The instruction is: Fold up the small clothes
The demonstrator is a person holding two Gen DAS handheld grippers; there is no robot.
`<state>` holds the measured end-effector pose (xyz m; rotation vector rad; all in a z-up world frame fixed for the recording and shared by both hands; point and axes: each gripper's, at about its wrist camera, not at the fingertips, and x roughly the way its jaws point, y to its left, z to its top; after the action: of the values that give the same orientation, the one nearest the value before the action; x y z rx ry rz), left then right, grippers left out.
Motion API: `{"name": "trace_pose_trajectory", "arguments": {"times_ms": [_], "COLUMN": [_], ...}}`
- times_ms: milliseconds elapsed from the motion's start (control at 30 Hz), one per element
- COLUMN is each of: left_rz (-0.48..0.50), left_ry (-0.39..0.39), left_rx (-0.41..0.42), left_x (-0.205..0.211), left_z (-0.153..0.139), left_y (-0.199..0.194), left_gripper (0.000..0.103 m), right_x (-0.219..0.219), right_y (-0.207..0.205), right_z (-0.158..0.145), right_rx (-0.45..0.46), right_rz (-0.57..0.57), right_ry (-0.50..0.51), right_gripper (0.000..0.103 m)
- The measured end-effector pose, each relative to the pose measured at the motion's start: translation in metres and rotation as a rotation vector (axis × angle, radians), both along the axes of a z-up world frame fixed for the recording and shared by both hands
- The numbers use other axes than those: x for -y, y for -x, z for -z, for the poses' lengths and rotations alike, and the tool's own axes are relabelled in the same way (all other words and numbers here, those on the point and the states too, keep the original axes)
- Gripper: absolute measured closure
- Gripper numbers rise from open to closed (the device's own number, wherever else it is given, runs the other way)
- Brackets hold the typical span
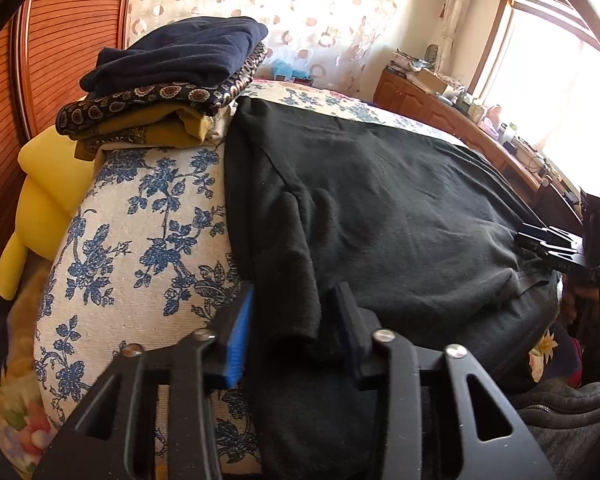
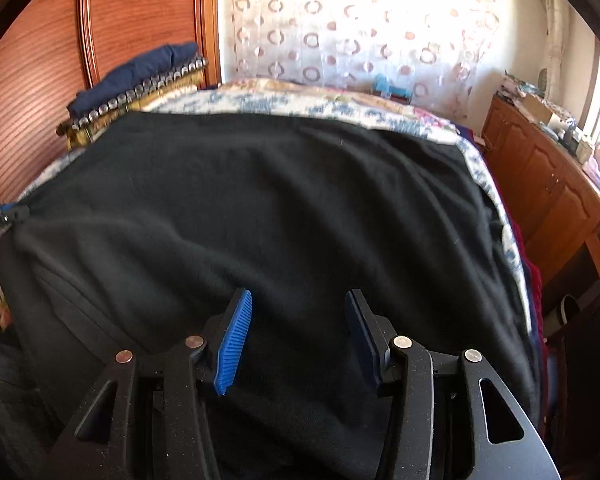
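A black garment lies spread over the bed; in the right wrist view the same garment fills the middle. My left gripper straddles a raised fold at the garment's left edge. The blue pad touches the fold, and a narrow gap shows at the other pad. My right gripper hovers open just over the garment's near right part, with only flat cloth under it. From the left wrist view the right gripper shows at the garment's right edge.
A bedcover with blue flowers lies under the garment. A stack of folded clothes sits at the back left by a wooden panel, with a yellow cushion beside it. A wooden dresser runs along the right.
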<state>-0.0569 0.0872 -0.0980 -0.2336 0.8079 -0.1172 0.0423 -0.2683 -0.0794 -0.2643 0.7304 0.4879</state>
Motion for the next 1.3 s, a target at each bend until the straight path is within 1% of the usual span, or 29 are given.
{"name": "trace_pose_trajectory", "arguments": {"times_ms": [33,67,133,200,267,333,567,800,933,967,1000,1100,1167,1300], "left_rz": [0.013,0.030,0.037,0.043,0.062,0.087,0.215,0.371,0.464,0.489,0.517,0.585,0.620,0.665], "left_ry": [0.010,0.021,0.027,0.057,0.083,0.092,0.088,0.047,0.046,0.047,0.045,0.021,-0.004,-0.014], "left_rx": [0.001,0.010,0.024,0.048,0.086,0.113,0.217,0.300,0.302,0.303,0.302,0.309,0.312,0.270], "left_x": [0.001,0.003,0.005,0.005,0.007,0.014,0.051,0.111,0.155,0.167,0.181,0.219,0.240,0.272], "left_z": [0.000,-0.001,-0.006,-0.015,-0.030,-0.045,-0.101,-0.152,-0.167,-0.170,-0.173,-0.180,-0.180,-0.174], "left_y": [-0.001,0.000,-0.001,-0.002,-0.005,-0.009,-0.036,-0.075,-0.102,-0.107,-0.114,-0.124,-0.127,-0.142], "left_gripper": [0.082,0.088,0.092,0.093,0.093,0.094,0.094,0.094,0.095,0.098,0.098,0.098,0.099,0.099], "right_x": [-0.001,0.000,0.002,0.000,0.001,0.001,0.012,0.036,0.059,0.065,0.072,0.092,0.104,0.124], "right_y": [-0.002,0.000,0.000,0.000,-0.001,0.006,0.015,0.019,0.027,0.029,0.031,0.039,0.044,0.048], "right_z": [0.000,-0.001,0.002,0.003,0.003,0.000,-0.003,-0.008,-0.017,-0.020,-0.023,-0.032,-0.036,-0.037], "right_rx": [-0.007,-0.005,0.004,0.015,0.011,0.010,0.006,0.016,0.039,0.046,0.055,0.080,0.091,0.098], "right_rz": [-0.002,-0.003,-0.013,-0.015,-0.015,-0.015,-0.005,0.053,0.090,0.100,0.114,0.147,0.166,0.200], "right_ry": [-0.010,-0.020,-0.024,-0.012,-0.019,-0.028,-0.070,-0.118,-0.147,-0.154,-0.162,-0.187,-0.211,-0.223], "right_gripper": [0.045,0.044,0.041,0.040,0.039,0.039,0.039,0.039,0.039,0.039,0.039,0.039,0.039,0.039]}}
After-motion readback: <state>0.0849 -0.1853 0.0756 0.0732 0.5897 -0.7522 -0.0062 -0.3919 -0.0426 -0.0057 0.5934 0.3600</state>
